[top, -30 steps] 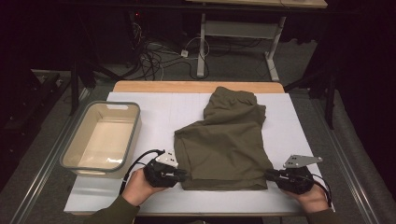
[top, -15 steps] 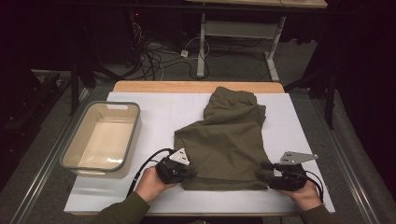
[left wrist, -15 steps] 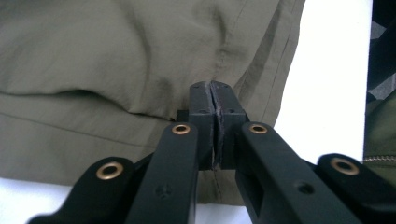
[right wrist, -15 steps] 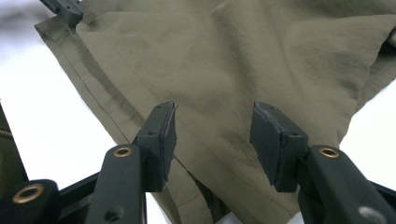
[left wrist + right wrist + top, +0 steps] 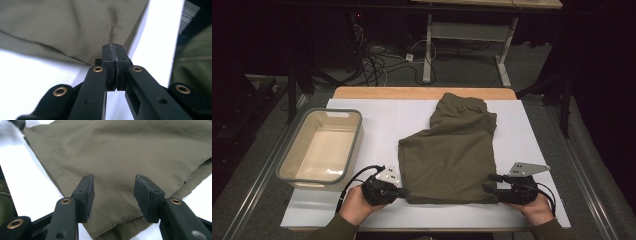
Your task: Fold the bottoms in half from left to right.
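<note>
Olive folded garment [image 5: 449,157] flat on white table [image 5: 377,125]; left gripper [image 5: 401,192] jaws together at near-left corner, cloth pinch unclear; right gripper [image 5: 490,188] jaws apart over near-right corner.

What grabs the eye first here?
The olive garment spread mid-table on the white sheet, folded and narrowing toward the far edge. A gripper sits at each near corner: left gripper shut at the hem, right gripper open over the cloth. An empty beige bin stands left.

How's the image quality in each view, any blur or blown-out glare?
High view: sharp, white table cover lit, surroundings dark. Left gripper view: cover overexposed beside the olive shorts, shut left gripper crisp, fabric soft. Right gripper view: fabric weave clear, open right gripper slightly soft.
</note>
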`<state>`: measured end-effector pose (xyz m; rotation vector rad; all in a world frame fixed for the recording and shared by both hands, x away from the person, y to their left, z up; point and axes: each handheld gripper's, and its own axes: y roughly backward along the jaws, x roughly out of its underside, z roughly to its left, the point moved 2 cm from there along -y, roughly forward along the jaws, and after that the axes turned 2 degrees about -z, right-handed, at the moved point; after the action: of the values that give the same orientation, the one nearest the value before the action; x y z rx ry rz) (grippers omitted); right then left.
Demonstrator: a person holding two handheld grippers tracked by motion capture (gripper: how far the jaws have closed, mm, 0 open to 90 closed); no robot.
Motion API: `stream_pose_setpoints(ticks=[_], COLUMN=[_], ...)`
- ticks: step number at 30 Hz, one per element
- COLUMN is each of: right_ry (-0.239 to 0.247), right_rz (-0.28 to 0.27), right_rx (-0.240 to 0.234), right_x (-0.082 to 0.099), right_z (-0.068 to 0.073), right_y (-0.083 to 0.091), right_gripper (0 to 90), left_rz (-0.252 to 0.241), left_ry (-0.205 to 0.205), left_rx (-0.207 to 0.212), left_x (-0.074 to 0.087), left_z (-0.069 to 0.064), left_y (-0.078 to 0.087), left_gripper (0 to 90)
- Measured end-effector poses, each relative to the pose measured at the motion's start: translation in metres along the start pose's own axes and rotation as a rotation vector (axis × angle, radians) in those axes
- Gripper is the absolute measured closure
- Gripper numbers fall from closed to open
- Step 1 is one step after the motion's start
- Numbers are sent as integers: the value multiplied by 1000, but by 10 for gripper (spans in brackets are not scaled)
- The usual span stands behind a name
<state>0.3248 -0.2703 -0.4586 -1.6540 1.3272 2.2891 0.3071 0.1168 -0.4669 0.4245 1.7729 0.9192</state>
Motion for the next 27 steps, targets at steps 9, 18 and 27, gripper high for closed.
stream_pose_setpoints(ticks=[9,18,27], right_ry=[6,-12,8], right_rz=[8,-19,-33], right_rx=[-8,-27,-108], right_x=[-1,-15,-37], right_z=[2,4,21], right_y=[-5,-16,-43], right_gripper=[481,421,422], left_rz=[-49,-140,-203], left_ry=[23,145,207], left_rx=[3,-39,-100], left_x=[1,-3,-8], left_z=[3,32,57], left_y=[2,13,11], left_gripper=[612,365,362])
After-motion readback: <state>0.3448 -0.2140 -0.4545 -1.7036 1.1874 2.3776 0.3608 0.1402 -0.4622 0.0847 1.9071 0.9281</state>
